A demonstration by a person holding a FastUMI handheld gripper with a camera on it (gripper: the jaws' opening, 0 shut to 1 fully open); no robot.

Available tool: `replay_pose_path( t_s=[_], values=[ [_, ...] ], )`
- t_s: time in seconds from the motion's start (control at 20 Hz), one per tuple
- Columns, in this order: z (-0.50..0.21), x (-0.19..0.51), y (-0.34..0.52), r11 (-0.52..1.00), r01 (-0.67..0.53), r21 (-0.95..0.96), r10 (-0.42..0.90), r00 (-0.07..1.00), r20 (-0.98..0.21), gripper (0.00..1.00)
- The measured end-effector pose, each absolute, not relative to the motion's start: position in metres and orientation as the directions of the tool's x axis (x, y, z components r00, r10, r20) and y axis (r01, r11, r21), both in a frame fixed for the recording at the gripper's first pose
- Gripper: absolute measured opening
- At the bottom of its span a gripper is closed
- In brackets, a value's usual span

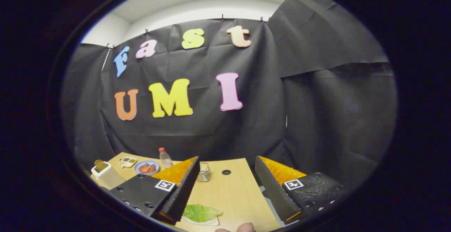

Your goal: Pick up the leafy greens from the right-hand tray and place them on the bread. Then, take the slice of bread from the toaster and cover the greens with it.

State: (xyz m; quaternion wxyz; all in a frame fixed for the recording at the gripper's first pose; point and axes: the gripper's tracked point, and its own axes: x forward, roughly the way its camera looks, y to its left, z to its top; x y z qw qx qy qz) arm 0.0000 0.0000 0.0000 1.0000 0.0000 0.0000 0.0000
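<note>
Between our spread fingers, close in and nearer the left one, the leafy greens [201,212] lie on a small white tray [210,221] on the wooden table [232,193]. Our gripper [227,182] stands with its jaws wide apart, holding nothing, the leaf low between them. We judge the greens light, soft and floppy, easy to bruise or tear, so we would take them across the middle where the leaf is thickest and pinch gently; a grip at the thin edge would likely let it droop or slip.

Further out on the left, beyond the left finger, the toaster [105,174] stands with a slice of bread [100,164] poking from its slot. Just past it we see a small dish [127,161], a blue plate of reddish food [146,168] and a bottle with a red cap [165,158]; a little glass jar [204,173] sits just beside the left fingertip. Whether the dish holds the other bread we cannot tell. A fingertip [245,227] shows at the near table edge. Black cloth walls the booth behind, under a white ceiling.
</note>
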Motion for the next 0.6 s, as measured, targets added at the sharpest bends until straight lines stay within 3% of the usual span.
replay_pose_path(
  t_s=[0.25,0.6],
  values=[
    [0.029,-0.009,0.013,0.999,-0.035,-0.005,0.035,0.999,0.040,0.96],
    [0.002,-0.007,0.021,0.993,-0.119,-0.010,0.119,0.993,0.024,0.96]
  ],
)
